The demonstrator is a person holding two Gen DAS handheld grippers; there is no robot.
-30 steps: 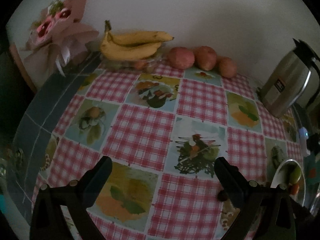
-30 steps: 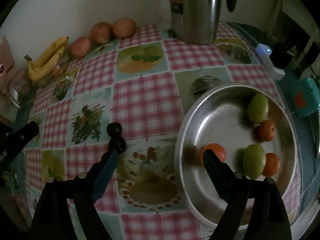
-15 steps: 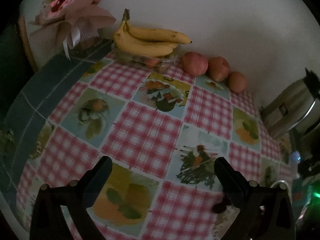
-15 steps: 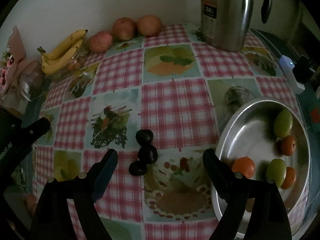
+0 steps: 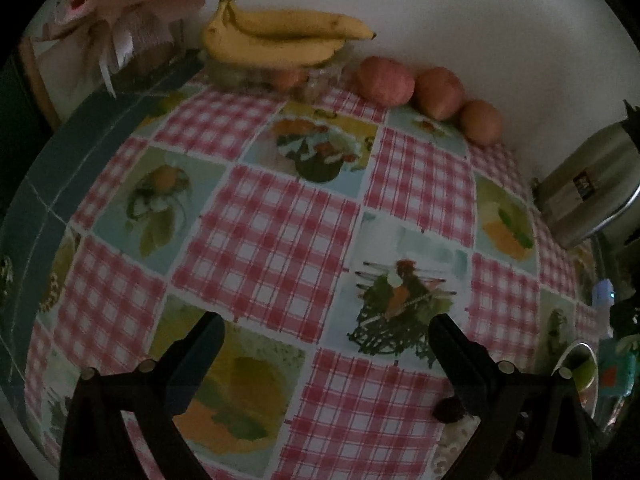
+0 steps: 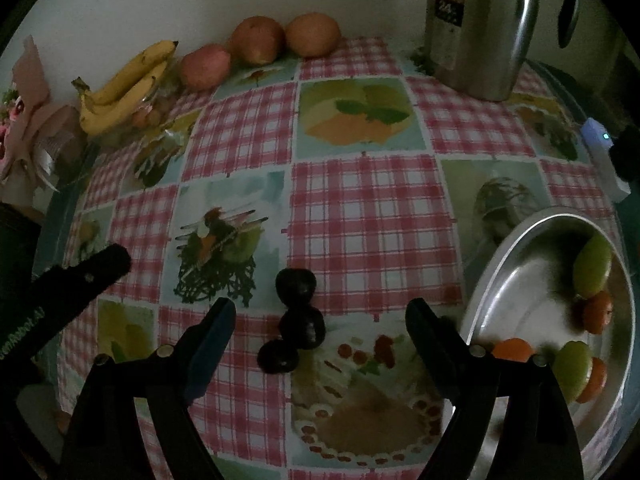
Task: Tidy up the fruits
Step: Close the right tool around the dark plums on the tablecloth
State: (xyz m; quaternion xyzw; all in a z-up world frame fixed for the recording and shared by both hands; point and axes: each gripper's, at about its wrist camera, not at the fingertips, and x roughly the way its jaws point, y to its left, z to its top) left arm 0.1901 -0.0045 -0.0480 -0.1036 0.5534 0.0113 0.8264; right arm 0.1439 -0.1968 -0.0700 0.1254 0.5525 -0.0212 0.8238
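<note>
Plums, three dark ones (image 6: 294, 322), lie touching in a short row on the checked tablecloth (image 6: 372, 216), just ahead of the right gripper (image 6: 320, 312) and roughly midway between its two fingers. The row's long axis runs away from that gripper and slightly to the right, nearly along the line it points, so the nearest plum sits lowest in the right wrist view. Its jaws stand wide apart with nothing between the pads. The steel bowl (image 6: 492, 264), holding green and orange fruits, is close on that gripper's right.

The left gripper (image 5: 326, 334) is likewise spread wide and empty above the cloth; in its view only one plum (image 5: 448, 409) peeps out beside its right finger. Judging from this, the right hand is better placed to take a plum. Bananas (image 6: 120, 88) and three reddish round fruits (image 6: 256, 40) sit by the far wall.
</note>
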